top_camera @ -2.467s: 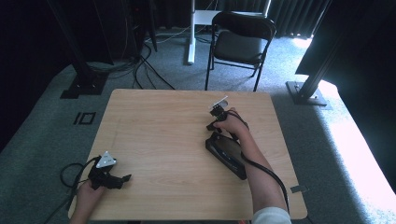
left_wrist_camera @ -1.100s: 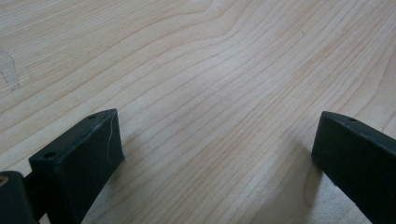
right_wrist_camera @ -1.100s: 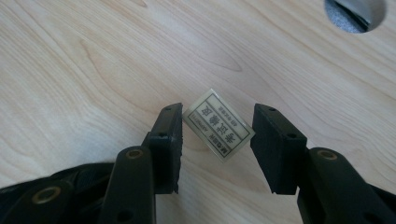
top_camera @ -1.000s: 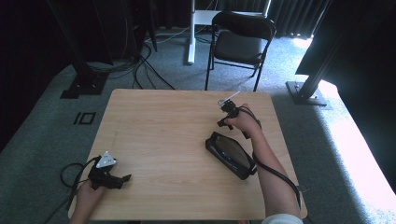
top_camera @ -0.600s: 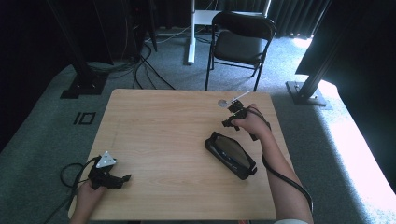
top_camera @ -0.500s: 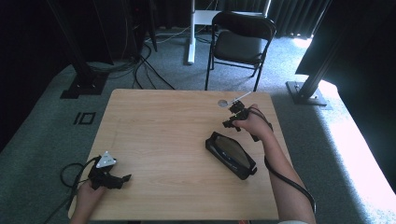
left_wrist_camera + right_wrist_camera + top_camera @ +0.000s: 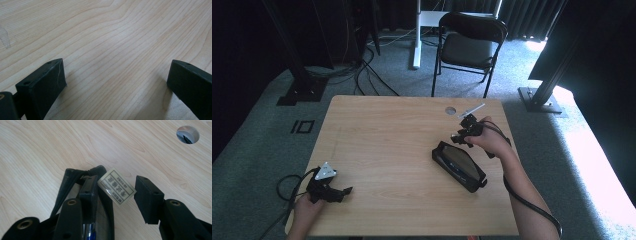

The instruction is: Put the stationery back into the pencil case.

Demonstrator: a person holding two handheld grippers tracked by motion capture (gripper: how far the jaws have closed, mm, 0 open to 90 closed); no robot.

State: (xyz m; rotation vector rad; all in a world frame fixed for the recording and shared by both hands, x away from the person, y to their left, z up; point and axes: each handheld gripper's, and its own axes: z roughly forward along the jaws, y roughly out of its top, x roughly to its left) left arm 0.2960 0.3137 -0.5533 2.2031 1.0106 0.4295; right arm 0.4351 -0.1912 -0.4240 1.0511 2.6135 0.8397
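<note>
Right gripper view: cream label [image 7: 116, 187], unreadable print, on black case [image 7: 75, 182].

This is looking like a lab or recording studio rather than a home. A plain wooden surface [image 7: 402, 150] with a cable hole [image 7: 450, 110] is standing on grey carpet [image 7: 257, 150], with black curtains [image 7: 532, 15] hanging behind. Loose cables [image 7: 367, 70] are trailing across the floor between black stands [image 7: 299, 80], and a folding chair [image 7: 469, 47] is sitting beyond the surface.
</note>
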